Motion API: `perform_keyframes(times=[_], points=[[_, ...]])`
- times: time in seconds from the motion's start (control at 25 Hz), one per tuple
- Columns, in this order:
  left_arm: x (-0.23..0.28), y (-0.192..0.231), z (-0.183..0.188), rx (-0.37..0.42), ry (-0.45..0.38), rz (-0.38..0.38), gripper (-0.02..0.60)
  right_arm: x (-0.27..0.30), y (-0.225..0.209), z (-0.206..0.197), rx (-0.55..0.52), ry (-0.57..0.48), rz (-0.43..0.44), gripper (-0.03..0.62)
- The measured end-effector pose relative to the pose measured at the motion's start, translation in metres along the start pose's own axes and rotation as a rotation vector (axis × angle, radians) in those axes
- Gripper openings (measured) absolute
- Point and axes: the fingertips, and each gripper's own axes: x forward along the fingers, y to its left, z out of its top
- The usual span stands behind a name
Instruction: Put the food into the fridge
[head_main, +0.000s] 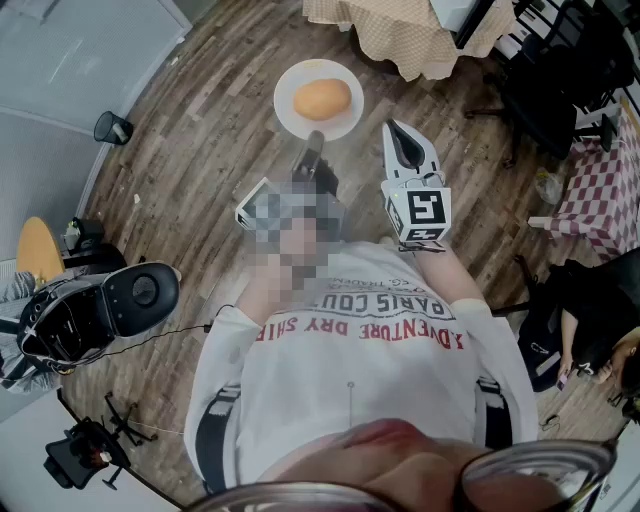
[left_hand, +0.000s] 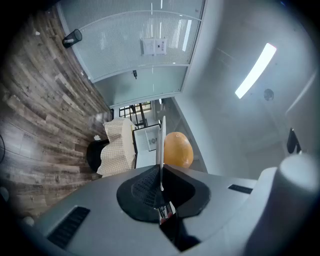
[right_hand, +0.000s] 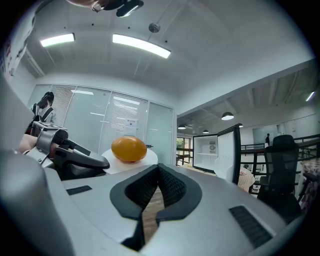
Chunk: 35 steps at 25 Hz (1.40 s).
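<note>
A round orange-brown food item (head_main: 322, 99) lies on a white plate (head_main: 292, 118) held out over the wooden floor. My left gripper (head_main: 313, 142) is shut on the plate's near rim. In the left gripper view the plate (left_hand: 161, 135) shows edge-on between the jaws of that gripper (left_hand: 161, 176), with the food (left_hand: 177, 149) just beyond. My right gripper (head_main: 396, 132) hangs to the right of the plate, shut, with nothing between its jaws (right_hand: 159, 170). From it I see the food (right_hand: 129, 149), the plate (right_hand: 147, 160) and a small white fridge (right_hand: 212, 150) standing open farther off.
A table under a checked cloth (head_main: 385, 35) stands beyond the plate, and another (head_main: 600, 200) is at the right. Black office chairs (head_main: 560, 90) are at the upper right. Camera gear (head_main: 95, 310) and a black bin (head_main: 113, 127) sit on the floor at the left.
</note>
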Motion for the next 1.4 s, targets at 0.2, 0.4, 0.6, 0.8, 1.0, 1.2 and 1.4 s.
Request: perform_keyframes(times=[0.2, 0.4, 0.6, 0.8, 1.0, 1.2, 1.4], points=[[0.006, -0.001, 0.011, -0.017, 0.002, -0.027, 0.034, 0.013, 0.006, 0.000, -0.006, 0.006, 0.001, 0.022], [0.008, 0.004, 0.023, -0.026, 0.004, -0.027, 0.034, 0.024, 0.013, -0.002, -0.004, 0.014, 0.002, 0.021], [0.009, 0.012, 0.038, -0.026, 0.002, -0.017, 0.034, 0.037, 0.017, -0.009, 0.038, 0.023, -0.017, 0.022], [0.016, 0.018, 0.043, -0.051, 0.004, -0.021, 0.034, 0.046, 0.017, -0.020, 0.051, 0.044, -0.019, 0.022], [0.035, 0.027, 0.048, -0.067, -0.002, -0.014, 0.034, 0.066, 0.008, -0.026, 0.054, 0.050, -0.003, 0.021], [0.069, 0.040, 0.058, -0.047, -0.024, 0.012, 0.034, 0.103, -0.012, -0.035, 0.078, 0.039, 0.034, 0.022], [0.121, 0.053, 0.077, -0.039, -0.057, 0.049, 0.034, 0.157, -0.041, -0.032, 0.096, 0.011, 0.087, 0.022]])
